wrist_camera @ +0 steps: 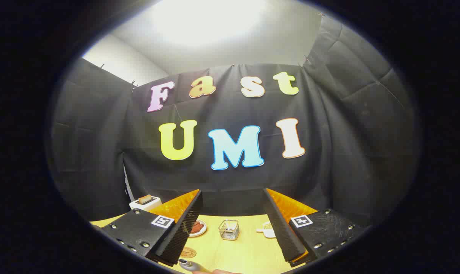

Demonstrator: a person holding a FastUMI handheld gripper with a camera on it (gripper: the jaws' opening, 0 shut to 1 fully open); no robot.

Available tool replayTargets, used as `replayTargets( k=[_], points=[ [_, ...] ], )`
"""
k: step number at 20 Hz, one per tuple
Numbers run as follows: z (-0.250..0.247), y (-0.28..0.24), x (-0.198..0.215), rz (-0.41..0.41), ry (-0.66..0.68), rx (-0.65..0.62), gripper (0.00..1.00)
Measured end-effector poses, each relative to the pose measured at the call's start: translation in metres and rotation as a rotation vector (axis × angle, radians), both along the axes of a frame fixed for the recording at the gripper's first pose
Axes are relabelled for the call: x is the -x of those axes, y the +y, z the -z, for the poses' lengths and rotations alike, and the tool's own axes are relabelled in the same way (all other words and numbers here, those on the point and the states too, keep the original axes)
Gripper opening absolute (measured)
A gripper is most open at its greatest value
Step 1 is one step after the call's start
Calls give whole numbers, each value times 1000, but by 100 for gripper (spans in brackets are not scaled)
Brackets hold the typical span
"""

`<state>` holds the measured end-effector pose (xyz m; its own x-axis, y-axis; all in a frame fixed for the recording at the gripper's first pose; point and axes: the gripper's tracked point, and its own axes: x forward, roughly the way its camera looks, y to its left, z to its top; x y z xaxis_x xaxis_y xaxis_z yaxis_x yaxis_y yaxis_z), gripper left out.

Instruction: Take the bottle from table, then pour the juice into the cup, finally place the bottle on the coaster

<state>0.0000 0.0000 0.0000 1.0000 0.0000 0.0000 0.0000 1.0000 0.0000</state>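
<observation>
My gripper (pixel 233 201) is open, its two fingers spread wide over the table with nothing between them. Low between the fingers, close to me, shows the top of a grey bottle (pixel 190 265), with a bit of a person's hand beside it. A round brown coaster (pixel 188 252) lies on the table just beyond the bottle, next to the left finger. I cannot make out the cup for certain.
On the wooden table (pixel 245 247) beyond the fingers stand a small wire basket (pixel 229 229), a plate with reddish food (pixel 198 228) and a white flat object (pixel 267 230). A white toaster (pixel 145 203) with a slice of bread stands at the back left by the black cloth wall.
</observation>
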Motion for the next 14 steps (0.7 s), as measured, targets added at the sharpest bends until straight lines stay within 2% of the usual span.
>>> replayTargets(
  k=[14],
  points=[
    [17,13,2,-33,38,16,96]
  ],
)
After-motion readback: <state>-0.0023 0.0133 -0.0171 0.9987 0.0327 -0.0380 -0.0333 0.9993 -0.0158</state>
